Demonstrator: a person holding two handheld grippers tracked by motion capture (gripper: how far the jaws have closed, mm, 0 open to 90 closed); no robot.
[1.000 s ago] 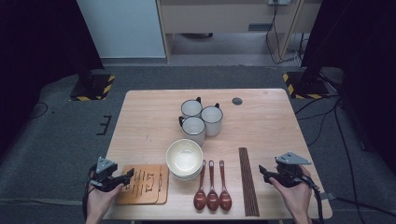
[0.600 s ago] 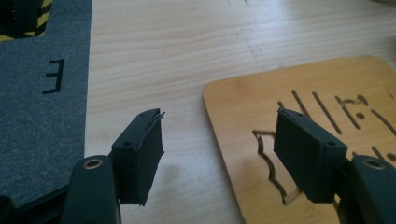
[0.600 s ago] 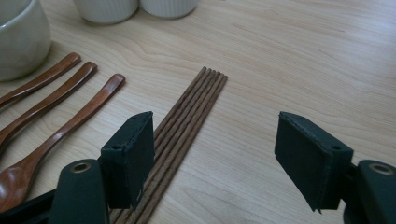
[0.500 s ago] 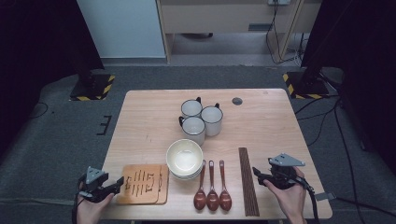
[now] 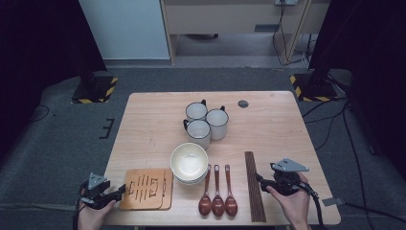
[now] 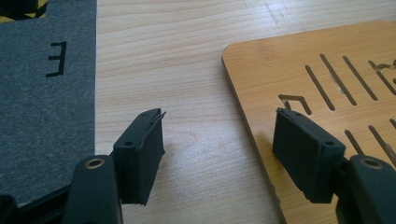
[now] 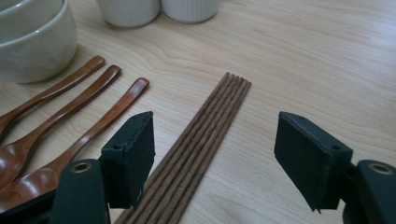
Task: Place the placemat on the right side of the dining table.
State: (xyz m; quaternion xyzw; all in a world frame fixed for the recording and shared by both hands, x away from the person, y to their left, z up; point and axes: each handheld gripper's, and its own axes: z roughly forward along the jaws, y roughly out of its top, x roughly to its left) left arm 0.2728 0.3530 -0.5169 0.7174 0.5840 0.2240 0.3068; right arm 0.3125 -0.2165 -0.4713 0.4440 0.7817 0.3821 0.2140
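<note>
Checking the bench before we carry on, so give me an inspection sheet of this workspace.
Surface: light wooden table, dark round plug near far edge.
Job's things: slotted bamboo trivets, stacked, at left front; dark wooden chopsticks bundled at right.
Clutter: stacked cream bowls; three brown wooden spoons; three white mugs.
Grippers: left tool open, straddling the trivets' edge; right tool open over the chopsticks.
Cables: one trails from each tool; more on floor.
Surroundings: grey carpet, striped stand bases.
</note>
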